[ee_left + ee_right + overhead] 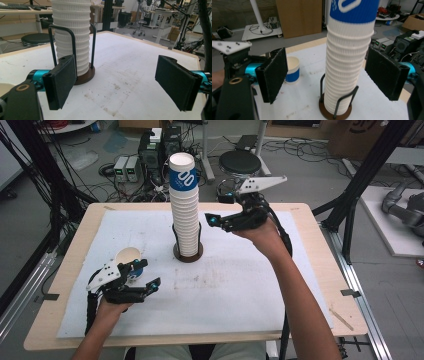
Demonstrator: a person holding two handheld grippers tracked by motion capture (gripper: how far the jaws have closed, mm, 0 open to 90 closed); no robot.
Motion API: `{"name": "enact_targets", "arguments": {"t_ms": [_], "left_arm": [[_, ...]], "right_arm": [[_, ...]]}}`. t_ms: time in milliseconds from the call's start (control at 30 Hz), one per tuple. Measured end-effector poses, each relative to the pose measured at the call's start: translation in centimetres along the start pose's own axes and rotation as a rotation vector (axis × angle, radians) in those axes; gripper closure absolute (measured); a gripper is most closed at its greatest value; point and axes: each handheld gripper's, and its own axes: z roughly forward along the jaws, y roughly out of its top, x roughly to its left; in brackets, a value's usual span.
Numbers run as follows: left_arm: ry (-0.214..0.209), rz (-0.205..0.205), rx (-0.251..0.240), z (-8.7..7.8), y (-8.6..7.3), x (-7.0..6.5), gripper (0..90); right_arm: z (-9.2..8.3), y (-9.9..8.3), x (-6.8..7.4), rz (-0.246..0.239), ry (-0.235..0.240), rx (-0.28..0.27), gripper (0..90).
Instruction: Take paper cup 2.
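Observation:
A tall stack of white ribbed paper cups point(184, 215), its top cup banded in blue point(182, 178), stands in a black wire holder on a round brown base point(188, 255) at the middle of the table. One single blue-banded cup point(128, 257) stands upright at the front left. My left gripper point(148, 273) rests low beside that cup, open, with nothing between its pads point(62, 80). My right gripper point(219, 209) hovers high to the right of the stack, open. In the right gripper view the stack point(347, 57) rises between the jaws, and the pads point(274, 75) stand apart from it.
A white mat point(240, 285) covers the wooden table point(75, 250). Beyond the far edge are a black stool point(240, 163), electronics boxes point(126, 168) and cables on the floor. Black frame posts point(367, 170) stand at the right. The person's left gripper point(234, 55) appears beside the single cup point(292, 70).

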Motion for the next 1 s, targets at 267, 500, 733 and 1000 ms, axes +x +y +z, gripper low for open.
{"name": "enact_targets", "arguments": {"t_ms": [267, 500, 733, 1000], "left_arm": [[-0.006, -0.012, -0.005, 0.0, -0.2, 0.2, 17.1], [-0.002, -0.017, -0.006, -0.1, -0.2, 0.4, 17.3], [-0.011, -0.021, -0.008, 0.0, -0.2, 0.4, 17.3], [-0.022, -0.02, -0.004, 0.3, -0.3, 0.4, 17.4]], "right_arm": [[1.8, 3.8, -0.7, -0.012, -0.01, 0.023, 18.9], [3.2, 6.7, -1.5, -0.016, -0.031, 0.048, 18.8], [4.6, 8.1, -2.4, 0.006, -0.046, 0.065, 18.8], [6.8, 8.9, -2.9, 0.022, -0.058, 0.103, 18.6]]}}
